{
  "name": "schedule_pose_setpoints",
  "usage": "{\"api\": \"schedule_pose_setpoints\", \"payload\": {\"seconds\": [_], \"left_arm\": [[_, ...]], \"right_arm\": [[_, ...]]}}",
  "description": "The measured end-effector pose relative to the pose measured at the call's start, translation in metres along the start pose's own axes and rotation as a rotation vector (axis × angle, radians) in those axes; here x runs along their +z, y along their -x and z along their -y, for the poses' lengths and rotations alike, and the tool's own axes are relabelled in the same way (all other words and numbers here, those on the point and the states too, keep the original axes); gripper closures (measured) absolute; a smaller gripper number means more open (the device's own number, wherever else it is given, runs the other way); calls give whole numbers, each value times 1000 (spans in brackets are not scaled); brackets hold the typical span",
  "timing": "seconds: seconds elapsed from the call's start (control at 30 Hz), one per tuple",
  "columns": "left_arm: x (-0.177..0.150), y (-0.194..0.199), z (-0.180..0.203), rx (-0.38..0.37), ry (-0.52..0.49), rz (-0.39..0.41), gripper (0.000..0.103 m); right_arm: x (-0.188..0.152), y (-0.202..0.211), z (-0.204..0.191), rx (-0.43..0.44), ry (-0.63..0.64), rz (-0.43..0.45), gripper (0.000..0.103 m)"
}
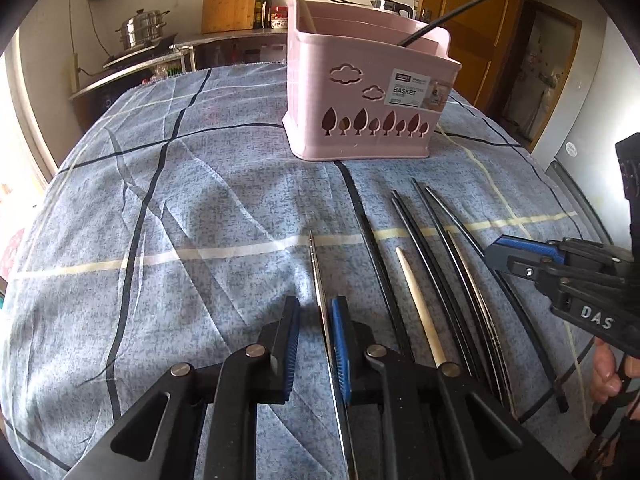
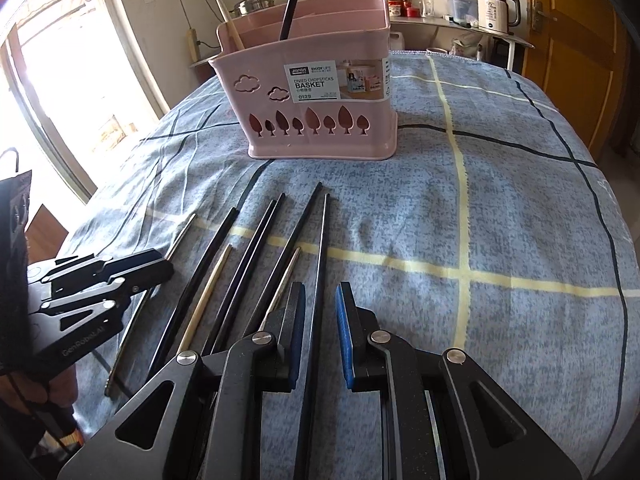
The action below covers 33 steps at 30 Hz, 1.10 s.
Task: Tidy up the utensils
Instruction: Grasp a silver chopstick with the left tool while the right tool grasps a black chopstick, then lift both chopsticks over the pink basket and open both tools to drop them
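step in hand, as judged: picking chopsticks off the cloth for the pink basket [image 1: 360,120], which stands ahead of both sets of fingers, well apart.

left gripper [image 1: 314,344]: fingers spread a little. the metal chopstick [image 1: 320,300] lies in the gap, against the right-hand pad; no pinch is evident.

right gripper [image 2: 320,336]: fingers likewise parted. the black chopstick [image 2: 320,264] runs between them, close to the left pad; not clamped.

next move calls for closing squarely on each stick, then lifting clear of the neighbouring sticks.

writing read: basket label "enjoy life", "basket", "0129"; gripper bodies marked "das" and "genrobot.ai".
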State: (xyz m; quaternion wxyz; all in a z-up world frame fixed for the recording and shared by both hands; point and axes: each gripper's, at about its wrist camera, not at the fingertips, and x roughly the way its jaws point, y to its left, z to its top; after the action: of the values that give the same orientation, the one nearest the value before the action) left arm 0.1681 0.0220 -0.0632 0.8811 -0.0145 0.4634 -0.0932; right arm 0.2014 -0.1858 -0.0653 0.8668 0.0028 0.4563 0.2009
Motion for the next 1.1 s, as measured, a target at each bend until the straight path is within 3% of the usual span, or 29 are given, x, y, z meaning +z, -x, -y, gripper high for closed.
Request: {"api": "schedule_pose_setpoints", "payload": {"seconds": [0.2,0.5,0.57,0.6,0.67,0.83,1.1], "left_arm": [[17,-10,-5,-20,2,-30,86],[27,-20,12,41,-76,-37,87],[28,-21,12,43,-75,-41,91],[29,-22,12,45,-71,-42,97],[31,-21,8,26,-47,-50,99],[30,-11,2,-11,-25,-39,100],[42,28,2,-62,-22,47,99]], "right_arm": [[13,-16,-4,-24,26,-29,87],[25,-28,-16,-80,74,-53,91],[27,-30,-16,-81,73,-56,97],[29,-30,-15,-72,61,-60,97],[30,-29,-12,-42,36,-65,98],[33,-12,-11,-12,21,-25,98],[47,29,-9,16,5,66,98]]}}
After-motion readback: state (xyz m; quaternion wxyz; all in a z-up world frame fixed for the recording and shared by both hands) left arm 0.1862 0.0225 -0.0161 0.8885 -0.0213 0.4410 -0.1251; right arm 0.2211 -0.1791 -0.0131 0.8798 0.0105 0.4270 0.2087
